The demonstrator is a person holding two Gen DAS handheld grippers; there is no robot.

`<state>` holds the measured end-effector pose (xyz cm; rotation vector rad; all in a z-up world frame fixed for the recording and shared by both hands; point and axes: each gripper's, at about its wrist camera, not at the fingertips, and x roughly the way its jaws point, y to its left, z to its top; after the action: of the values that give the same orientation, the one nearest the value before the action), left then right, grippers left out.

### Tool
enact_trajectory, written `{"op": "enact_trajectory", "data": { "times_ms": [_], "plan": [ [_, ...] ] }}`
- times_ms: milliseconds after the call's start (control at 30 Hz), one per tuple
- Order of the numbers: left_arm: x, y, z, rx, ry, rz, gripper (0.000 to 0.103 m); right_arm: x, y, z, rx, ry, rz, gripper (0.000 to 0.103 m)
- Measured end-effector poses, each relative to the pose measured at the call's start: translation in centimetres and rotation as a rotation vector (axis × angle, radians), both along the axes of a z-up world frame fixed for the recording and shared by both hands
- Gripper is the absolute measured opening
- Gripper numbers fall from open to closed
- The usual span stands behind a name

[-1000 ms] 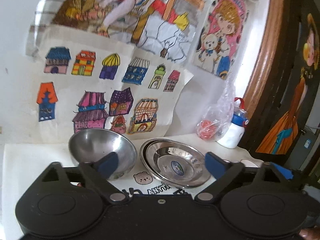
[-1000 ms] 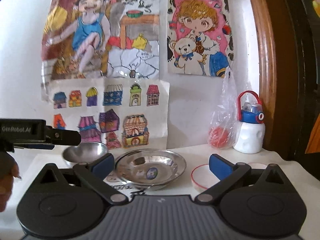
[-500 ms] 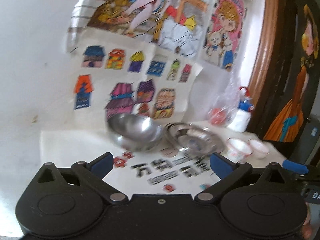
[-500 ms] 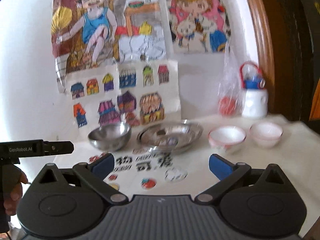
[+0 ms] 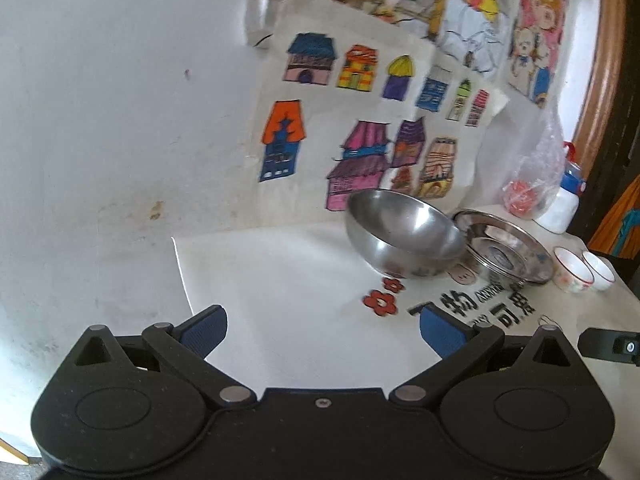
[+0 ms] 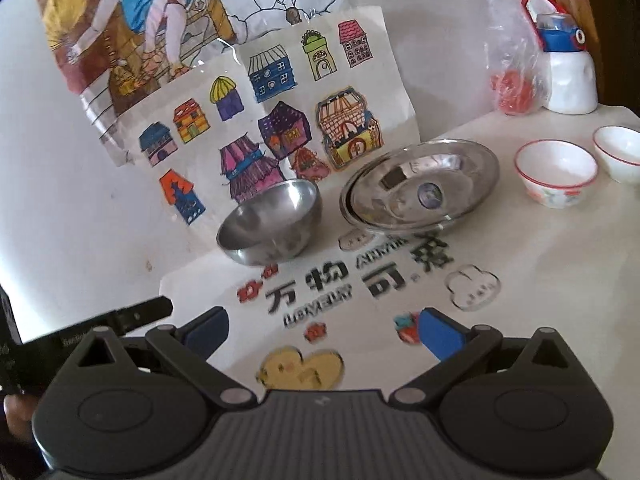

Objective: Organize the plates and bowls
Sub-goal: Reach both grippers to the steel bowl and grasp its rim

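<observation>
Now I see the white table cloth (image 6: 540,280) with its printed letters. On it sit the shiny metal plates (image 6: 420,188), stacked, and just beside them the metal bowl (image 6: 272,220). Two small white bowls (image 6: 556,172) sit near the plates. My left gripper (image 5: 322,330) and right gripper (image 6: 324,330) both hang spread wide, holding nothing.
</observation>
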<state>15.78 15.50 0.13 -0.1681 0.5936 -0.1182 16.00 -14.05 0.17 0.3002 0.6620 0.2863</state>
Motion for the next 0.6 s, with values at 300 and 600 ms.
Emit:
{"op": "enact_trajectory", "data": {
  "times_ms": [300, 600],
  "plan": [
    [6.5, 0.5, 0.9, -0.113, 0.005, -0.022, 0.102, 6.9, 3.7, -0.3, 0.099, 0.028, -0.159, 0.102],
    [13.2, -0.8, 0.2, -0.149, 0.065, -0.026, 0.102, 10.0, 3.9, -2.7, 0.189, 0.099, -0.233, 0.090]
  ]
}}
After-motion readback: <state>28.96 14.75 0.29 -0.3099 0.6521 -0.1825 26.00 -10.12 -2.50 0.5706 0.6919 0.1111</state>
